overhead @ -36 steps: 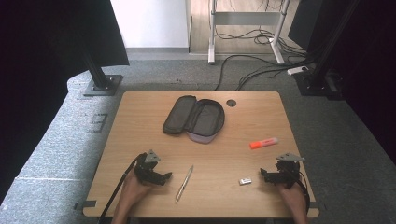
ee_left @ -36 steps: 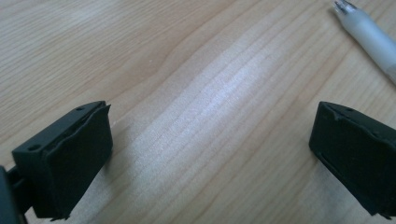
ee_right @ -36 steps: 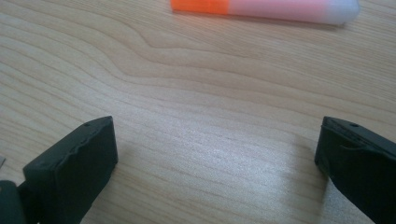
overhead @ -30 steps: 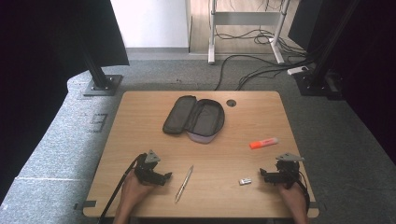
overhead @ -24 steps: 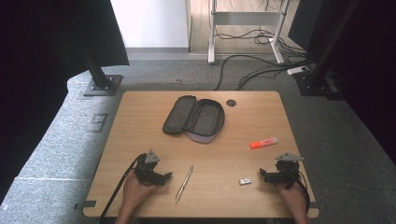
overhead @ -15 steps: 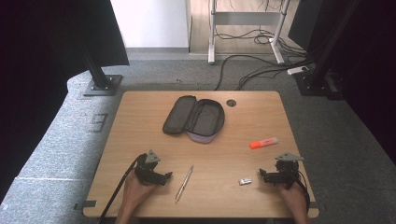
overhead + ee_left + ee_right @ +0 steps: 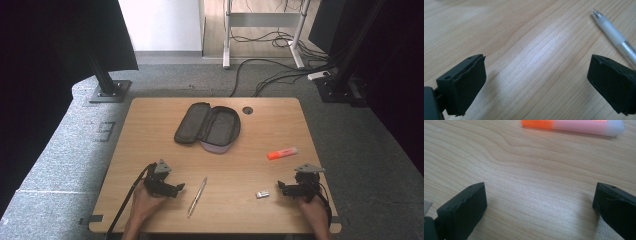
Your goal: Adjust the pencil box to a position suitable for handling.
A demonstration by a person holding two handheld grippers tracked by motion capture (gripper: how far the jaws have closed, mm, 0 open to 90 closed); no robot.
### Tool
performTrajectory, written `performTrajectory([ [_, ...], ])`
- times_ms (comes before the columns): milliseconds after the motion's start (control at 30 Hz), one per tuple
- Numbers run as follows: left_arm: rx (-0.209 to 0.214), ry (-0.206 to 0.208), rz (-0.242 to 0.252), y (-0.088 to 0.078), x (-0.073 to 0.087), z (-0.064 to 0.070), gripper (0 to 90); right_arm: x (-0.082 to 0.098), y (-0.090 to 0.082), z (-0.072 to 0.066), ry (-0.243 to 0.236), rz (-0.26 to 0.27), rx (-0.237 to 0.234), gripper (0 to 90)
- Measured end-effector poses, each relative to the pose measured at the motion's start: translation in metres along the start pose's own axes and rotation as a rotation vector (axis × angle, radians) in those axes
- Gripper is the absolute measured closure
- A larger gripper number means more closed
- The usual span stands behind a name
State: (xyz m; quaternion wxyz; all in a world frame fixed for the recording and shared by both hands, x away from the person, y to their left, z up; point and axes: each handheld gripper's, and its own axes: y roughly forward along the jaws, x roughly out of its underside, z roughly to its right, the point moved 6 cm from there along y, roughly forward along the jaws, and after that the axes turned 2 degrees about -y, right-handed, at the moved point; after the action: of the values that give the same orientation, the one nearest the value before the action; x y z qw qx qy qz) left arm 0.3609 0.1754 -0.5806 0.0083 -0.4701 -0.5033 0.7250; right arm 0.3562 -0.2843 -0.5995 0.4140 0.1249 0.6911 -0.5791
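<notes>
My left gripper (image 7: 176,187) rests on the wooden table (image 7: 150,130) near its front left edge, held by a hand. Its jaws stand wide open over bare wood (image 7: 536,82), and a white and silver pen (image 7: 615,33) lies just past its right jaw. That pen (image 7: 197,196) sits right of this gripper in the high view. My right gripper (image 7: 283,189) rests near the front right edge, open over bare wood (image 7: 540,205). An orange highlighter (image 7: 574,125) lies ahead of it, seen as the highlighter (image 7: 281,153) in the high view.
An open dark pencil case (image 7: 207,127) lies at the middle back of the table. A small white object (image 7: 262,194) sits just left of the right gripper. A round cable hole (image 7: 247,110) is near the far edge. Cables run across the floor beyond.
</notes>
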Motion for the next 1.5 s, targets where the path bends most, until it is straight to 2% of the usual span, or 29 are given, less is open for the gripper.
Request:
performTrajectory([
  [167,0.041,-0.006,0.022,0.0,-0.006,0.003,3.8,0.0,0.0,0.0,0.0,0.0,0.0,0.0],
  [267,0.026,0.012,0.009,0.001,-0.01,0.004,4.0,0.0,0.0,0.0,0.0,0.0,0.0,0.0],
  [433,0.053,0.021,0.019,0.002,-0.019,0.008,4.5,0.0,0.0,0.0,0.0,0.0,0.0,0.0],
  [633,0.055,0.045,0.018,0.004,-0.029,0.01,4.9,0.0,0.0,0.0,0.0,0.0,0.0,0.0],
  [700,0.073,0.038,0.028,0.004,-0.032,0.01,5.6,0.0,0.0,0.0,0.0,0.0,0.0,0.0],
  [867,0.071,0.049,0.023,0.004,-0.041,0.01,5.6,0.0,0.0,0.0,0.0,0.0,0.0,0.0],
  [933,0.094,0.042,0.033,0.004,-0.046,0.011,6.1,0.0,0.0,0.0,0.0,0.0,0.0,0.0],
  [1000,0.098,0.043,0.033,0.005,-0.05,0.011,6.2,0.0,0.0,0.0,0.0,0.0,0.0,0.0],
  [1367,0.113,0.08,0.028,0.014,-0.077,0.016,9.6,0.0,0.0,0.0,0.0,0.0,0.0,0.0],
  [1500,0.136,0.094,0.013,0.02,-0.09,0.02,11.4,0.0,0.0,0.0,0.0,0.0,0.0,0.0],
])
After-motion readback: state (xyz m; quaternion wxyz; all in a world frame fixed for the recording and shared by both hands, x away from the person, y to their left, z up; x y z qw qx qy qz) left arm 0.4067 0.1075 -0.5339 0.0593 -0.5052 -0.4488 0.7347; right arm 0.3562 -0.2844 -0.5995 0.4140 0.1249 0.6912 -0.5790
